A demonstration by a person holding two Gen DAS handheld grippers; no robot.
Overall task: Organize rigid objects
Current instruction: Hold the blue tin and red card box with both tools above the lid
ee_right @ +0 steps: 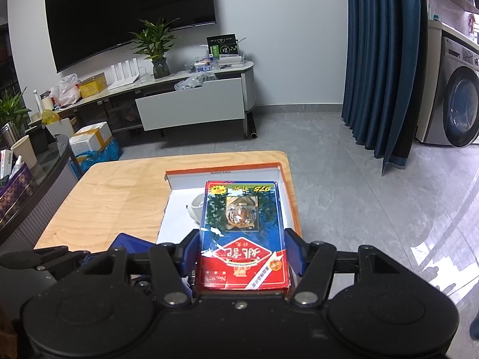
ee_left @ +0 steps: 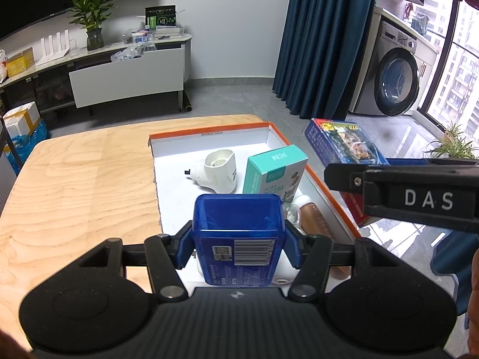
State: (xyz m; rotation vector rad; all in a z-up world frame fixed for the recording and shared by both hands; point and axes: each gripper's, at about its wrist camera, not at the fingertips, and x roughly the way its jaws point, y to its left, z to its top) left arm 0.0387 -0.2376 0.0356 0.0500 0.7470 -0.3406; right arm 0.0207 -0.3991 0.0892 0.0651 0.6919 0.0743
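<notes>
My left gripper (ee_left: pixel 238 246) has its jaws clamped on a blue plastic case (ee_left: pixel 238 233), held above the near end of an orange-rimmed tray (ee_left: pixel 326 191) on a wooden table (ee_left: pixel 77 179). My right gripper (ee_right: pixel 242 257) grips a card box (ee_right: pixel 242 233) with a tiger picture, over the tray's right side. A teal carton (ee_left: pixel 274 173), a white plug-in device (ee_left: pixel 218 173) and a brown bottle (ee_left: pixel 317 218) lie inside the tray.

There is one wooden table (ee_left: pixel 74 185) and one orange tray (ee_left: pixel 209 128). In the tray sit one white plug (ee_left: pixel 218 173), one green box (ee_left: pixel 274 173) and one brown bottle (ee_left: pixel 317 218). One blue case (ee_left: pixel 238 239) and one card box (ee_right: pixel 242 233) are held up.
</notes>
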